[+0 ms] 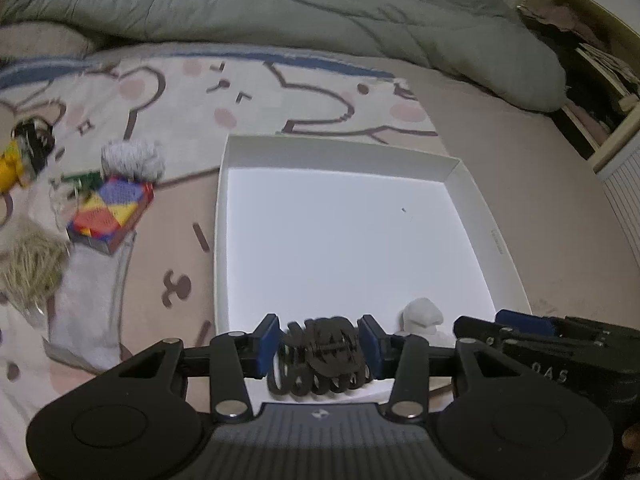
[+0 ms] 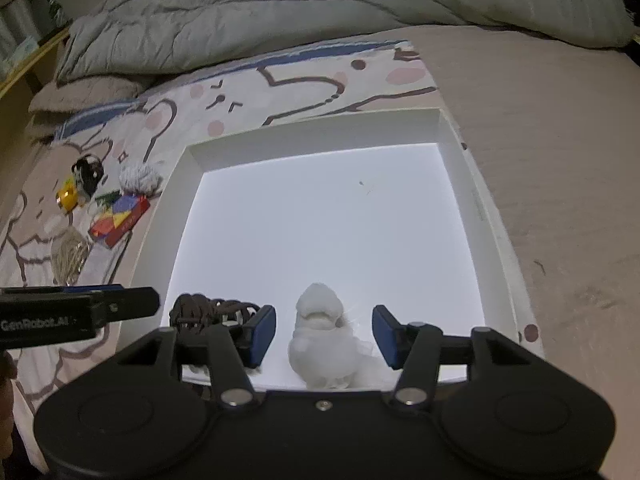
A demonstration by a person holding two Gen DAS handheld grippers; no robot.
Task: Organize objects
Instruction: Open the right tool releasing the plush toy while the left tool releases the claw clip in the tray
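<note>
A white shallow box (image 1: pixel 472 184) (image 2: pixel 452 136) lies on the bed. My left gripper (image 1: pixel 320 340) is shut on a dark brown hair claw clip (image 1: pixel 324 354), held over the box's near left edge; the clip also shows in the right wrist view (image 2: pixel 204 310). A small white plush figure (image 2: pixel 320 336) (image 1: pixel 422 316) sits in the box at its near edge. My right gripper (image 2: pixel 324 332) is open, its blue pads on either side of the plush without touching it.
Left of the box lie a colourful puzzle box (image 1: pixel 110 210) (image 2: pixel 118 220), a grey-white fluffy item (image 1: pixel 132 160), a yellow and black toy (image 1: pixel 24 152), a beige furry item (image 1: pixel 28 268) and a grey sock (image 1: pixel 92 296). A grey duvet (image 1: pixel 320 8) is bunched behind. A shelf (image 1: pixel 600 80) stands right.
</note>
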